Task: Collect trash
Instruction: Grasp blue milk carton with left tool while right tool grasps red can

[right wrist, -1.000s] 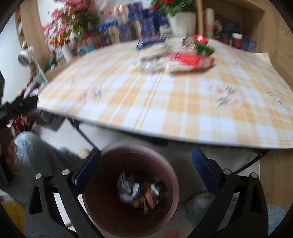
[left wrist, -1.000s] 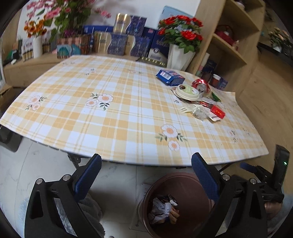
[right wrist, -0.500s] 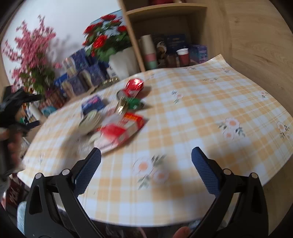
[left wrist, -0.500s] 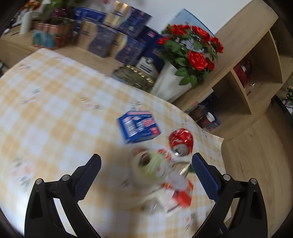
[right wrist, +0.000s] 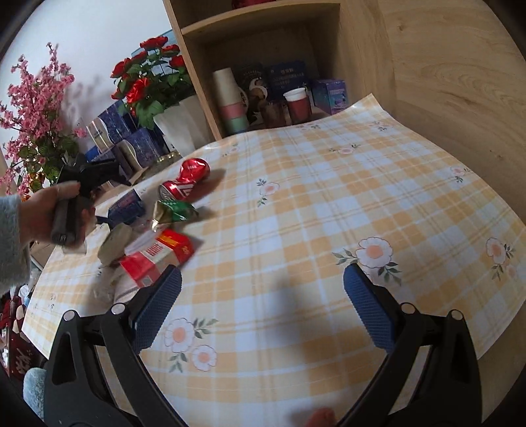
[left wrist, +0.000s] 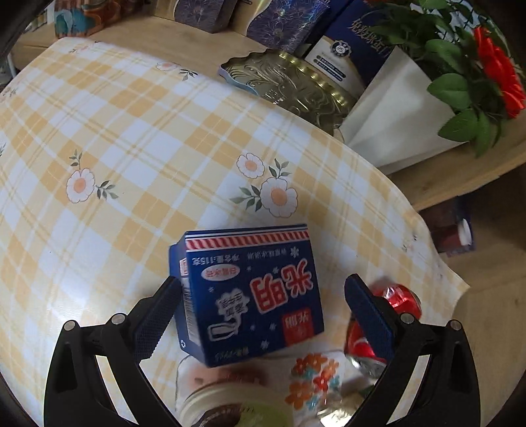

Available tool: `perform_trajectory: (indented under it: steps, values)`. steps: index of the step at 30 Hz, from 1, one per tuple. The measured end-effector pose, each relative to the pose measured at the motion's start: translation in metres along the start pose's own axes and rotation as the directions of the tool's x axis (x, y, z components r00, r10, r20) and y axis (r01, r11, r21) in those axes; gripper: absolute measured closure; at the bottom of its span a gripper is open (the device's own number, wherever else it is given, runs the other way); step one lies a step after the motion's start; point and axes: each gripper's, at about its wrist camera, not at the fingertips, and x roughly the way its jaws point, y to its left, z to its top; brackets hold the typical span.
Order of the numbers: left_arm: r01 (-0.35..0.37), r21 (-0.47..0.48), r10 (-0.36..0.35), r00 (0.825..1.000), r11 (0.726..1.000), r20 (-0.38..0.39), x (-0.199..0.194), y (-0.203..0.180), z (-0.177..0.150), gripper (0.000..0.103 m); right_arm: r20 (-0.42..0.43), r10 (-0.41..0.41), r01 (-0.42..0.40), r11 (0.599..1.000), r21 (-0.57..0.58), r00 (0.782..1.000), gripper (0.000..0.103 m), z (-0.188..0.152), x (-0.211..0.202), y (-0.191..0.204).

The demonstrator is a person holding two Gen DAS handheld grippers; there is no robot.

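A blue carton lies flat on the checked tablecloth, between the wide-apart fingers of my open left gripper, which hovers over it. A crushed red can lies just right of the carton, and a round lidded cup sits below it. In the right wrist view my right gripper is open over bare cloth. To its left lie a red-and-white box, a green wrapper, the red can and the blue carton. A hand holds the left gripper's handle there.
A white vase of red roses and a gold tin stand at the table's far edge, with blue gift boxes behind. A wooden shelf unit holds cups and boxes. Pink flowers stand at the far left.
Both grippers rose from over the floor bin to the table. The left one closed in on the blue carton, which now lies between its fingers. The right one edged nearer the trash pile.
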Motion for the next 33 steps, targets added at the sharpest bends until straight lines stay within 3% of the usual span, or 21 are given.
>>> perform_trajectory:
  steps: [5, 9, 10, 14, 16, 18, 23, 25, 27, 31, 33]
  values:
    - [-0.125, 0.046, 0.126, 0.992, 0.991, -0.014, 0.021, -0.011, -0.001, 0.006, -0.012, -0.010, 0.010, 1.000, -0.016, 1.000, 0.006, -0.001, 0.006, 0.000]
    - [-0.157, 0.115, 0.157, 0.988, 0.981, 0.008, 0.024, -0.014, -0.006, 0.009, -0.015, -0.017, 0.016, 0.998, -0.061, 1.000, 0.006, 0.006, 0.007, 0.008]
    - [-0.145, 0.149, 0.145, 0.989, 0.978, 0.008, 0.022, -0.015, -0.007, 0.016, -0.025, -0.031, 0.028, 0.996, -0.089, 0.999, 0.006, 0.010, 0.010, 0.012]
    - [-0.076, 0.240, 0.079, 0.997, 0.968, -0.001, 0.007, -0.008, -0.006, 0.025, -0.015, -0.028, 0.024, 0.975, -0.221, 0.999, 0.006, 0.037, 0.022, 0.030]
    - [-0.051, 0.273, 0.045, 0.999, 0.961, 0.028, -0.009, -0.002, -0.007, 0.025, 0.010, -0.005, 0.009, 0.943, -0.332, 1.000, 0.007, 0.058, 0.031, 0.046]
    - [-0.024, 0.318, 0.010, 0.999, 0.948, 0.047, -0.026, 0.003, -0.008, 0.025, 0.015, 0.046, -0.035, 0.900, -0.434, 0.999, 0.023, 0.079, 0.046, 0.065]
    - [0.026, 0.440, -0.069, 0.994, 0.898, 0.082, -0.073, 0.010, -0.020, 0.025, -0.093, 0.138, -0.167, 0.794, -0.584, 0.986, 0.028, 0.115, 0.102, 0.115]
    - [0.066, 0.449, -0.112, 0.991, 0.891, 0.077, -0.091, 0.020, -0.026, 0.025, -0.158, 0.111, -0.190, 0.719, -0.669, 0.981, 0.030, 0.119, 0.134, 0.140]
    - [0.112, 0.425, -0.158, 0.985, 0.898, 0.075, -0.107, 0.034, -0.034, 0.025, -0.226, 0.090, -0.227, 0.672, -0.705, 0.970, 0.037, 0.120, 0.159, 0.157]
    - [0.172, 0.373, -0.221, 0.971, 0.912, 0.093, -0.132, 0.064, -0.050, 0.025, -0.322, 0.061, -0.282, 0.651, -0.704, 0.945, 0.039, 0.119, 0.197, 0.177]
    - [0.190, 0.358, -0.239, 0.966, 0.914, 0.099, -0.141, 0.075, -0.058, 0.025, -0.343, 0.027, -0.277, 0.651, -0.707, 0.939, 0.044, 0.115, 0.211, 0.182]
